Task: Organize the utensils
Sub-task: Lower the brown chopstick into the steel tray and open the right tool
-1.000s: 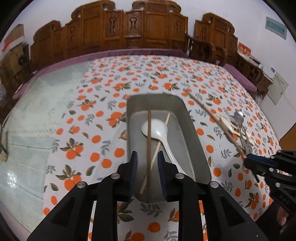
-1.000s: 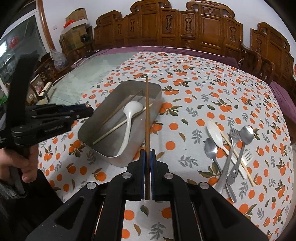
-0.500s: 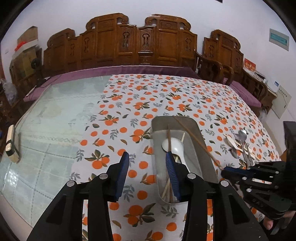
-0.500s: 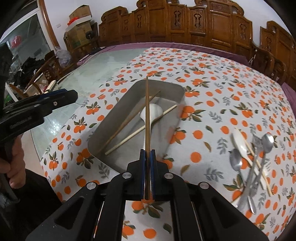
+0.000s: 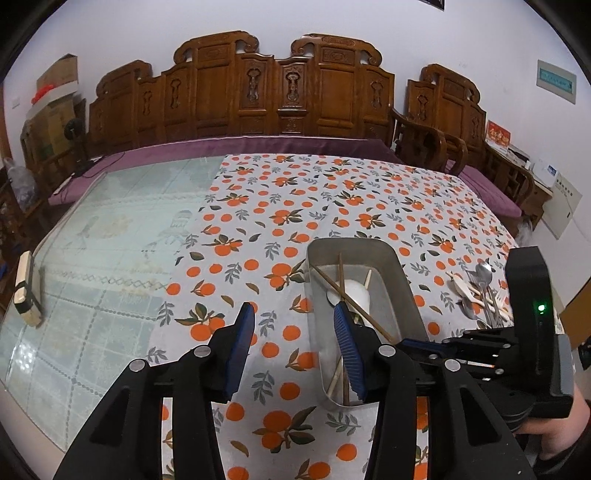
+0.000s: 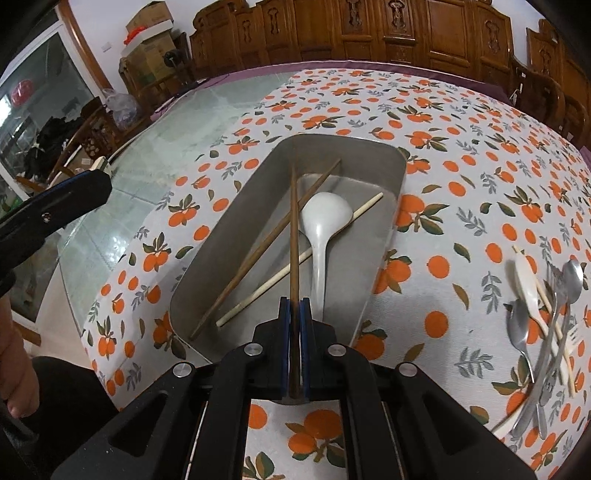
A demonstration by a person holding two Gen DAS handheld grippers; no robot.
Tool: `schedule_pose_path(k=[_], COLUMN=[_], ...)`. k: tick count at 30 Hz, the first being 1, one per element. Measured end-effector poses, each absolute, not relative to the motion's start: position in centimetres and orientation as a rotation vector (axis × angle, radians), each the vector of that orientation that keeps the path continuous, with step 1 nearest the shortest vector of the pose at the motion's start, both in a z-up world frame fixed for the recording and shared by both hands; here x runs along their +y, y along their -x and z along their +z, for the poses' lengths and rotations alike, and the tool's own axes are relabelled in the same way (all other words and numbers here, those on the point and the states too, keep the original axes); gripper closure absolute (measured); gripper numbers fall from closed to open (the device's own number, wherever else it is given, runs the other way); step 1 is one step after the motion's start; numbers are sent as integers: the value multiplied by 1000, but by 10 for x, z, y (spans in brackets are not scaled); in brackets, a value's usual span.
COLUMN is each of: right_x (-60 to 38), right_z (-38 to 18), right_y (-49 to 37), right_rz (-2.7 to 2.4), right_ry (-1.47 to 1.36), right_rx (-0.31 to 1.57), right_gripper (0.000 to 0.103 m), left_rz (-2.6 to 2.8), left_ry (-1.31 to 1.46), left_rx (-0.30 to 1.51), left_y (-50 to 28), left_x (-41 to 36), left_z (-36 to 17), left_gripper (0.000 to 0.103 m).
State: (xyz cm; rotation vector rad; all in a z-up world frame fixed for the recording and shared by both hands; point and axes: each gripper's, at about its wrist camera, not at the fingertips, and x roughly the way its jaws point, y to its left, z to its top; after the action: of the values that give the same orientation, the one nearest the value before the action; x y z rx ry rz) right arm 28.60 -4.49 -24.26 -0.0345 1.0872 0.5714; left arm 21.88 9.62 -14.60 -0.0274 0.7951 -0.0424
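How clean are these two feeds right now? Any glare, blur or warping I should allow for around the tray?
Left wrist: sharp, heavy fisheye bowing, dark corners, soft glare on the glass tabletop. Right wrist: metal tray and dark chopstick in the right gripper are crisp; the loose cutlery pile at the right edge looks smeared.

A white wall (image 5: 295, 22) closes the far side at twelve o'clock; against it stands a row of carved dark wooden chair backs (image 5: 280, 92), with a purple cushion strip (image 5: 221, 146) along the seat below; at two o'clock a carved wooden armchair (image 5: 436, 144) sits beside another tall carved back; a pale framed panel (image 5: 556, 82) hangs on the wall above it; cardboard boxes (image 5: 51, 110) are stacked in the corner at ten o'clock; a glass door (image 6: 33, 110) with a wooden frame shows at nine o'clock; the table carries a glass top (image 5: 92, 258) and an orange-print cloth (image 5: 332, 195).
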Motion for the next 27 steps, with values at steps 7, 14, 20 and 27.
schedule_pose_path(k=[7,14,20,27], right_x=[-37,-39,-57,-111], right_z=[-245,-234,-219,-205], right_y=[-289,-282,-272,-254], right_rz=[577,614,615,575], right_ry=[37,39,84,120], right_rx=[1090,1038,981,922], right_gripper=[95,94,94,94], left_rz=[-43,-43,-46,-76], left_ry=[28,21,15,-22], left_rx=[794,795,793,783], left_y=[-218,-218,-218,-218], left_x=[95,93,87,58], left_z=[-145,-145,-145,-145], left_gripper=[60,60,60,45])
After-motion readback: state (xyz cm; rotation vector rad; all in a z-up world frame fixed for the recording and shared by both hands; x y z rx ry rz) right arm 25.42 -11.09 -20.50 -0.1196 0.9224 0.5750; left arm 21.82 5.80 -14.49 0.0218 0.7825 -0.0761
